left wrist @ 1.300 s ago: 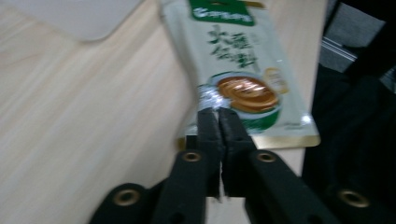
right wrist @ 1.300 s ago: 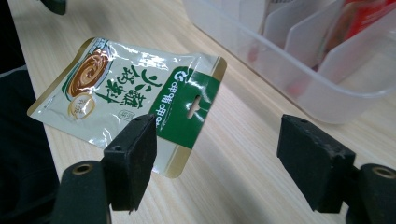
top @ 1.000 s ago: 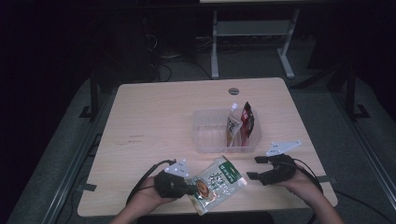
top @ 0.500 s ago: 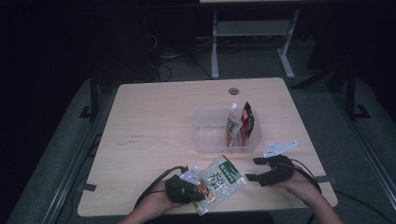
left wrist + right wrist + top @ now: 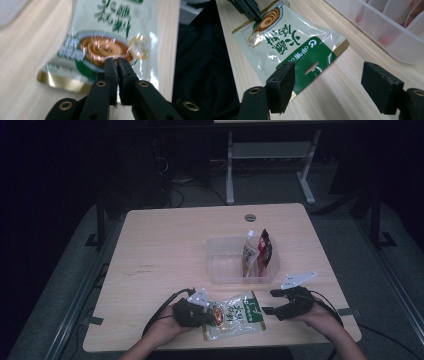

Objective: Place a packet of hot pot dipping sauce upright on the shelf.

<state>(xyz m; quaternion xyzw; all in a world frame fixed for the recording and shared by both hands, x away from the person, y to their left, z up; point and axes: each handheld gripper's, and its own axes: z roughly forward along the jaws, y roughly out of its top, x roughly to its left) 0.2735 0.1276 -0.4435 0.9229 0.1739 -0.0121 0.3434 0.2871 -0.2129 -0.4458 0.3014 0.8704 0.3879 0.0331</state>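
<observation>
The packet (image 5: 234, 315) is laid flat on the desk (image 5: 165, 245), just in front of the clear tub (image 5: 220, 265). The left tool (image 5: 117, 60) is seen over its near end with jaws just parting, a narrow gap between them and nothing gripped. The right tool (image 5: 328, 87) is held wide apart beside the packet's green end.

- clear plastic rectangular bin (image 5: 225, 265) is my landmark, sitting on the light wooden table (image 5: 165, 250)
- inside the bin, at its right end, two pouches stand upright side by side: a tan and white one (image 5: 248, 256) and a dark red one (image 5: 264, 249) just to its right
- small round grey grommet (image 5: 250, 217) in the tabletop, a bit behind the bin
- white metal desk frame (image 5: 265, 155) on the floor well behind the bin, in the dark
</observation>
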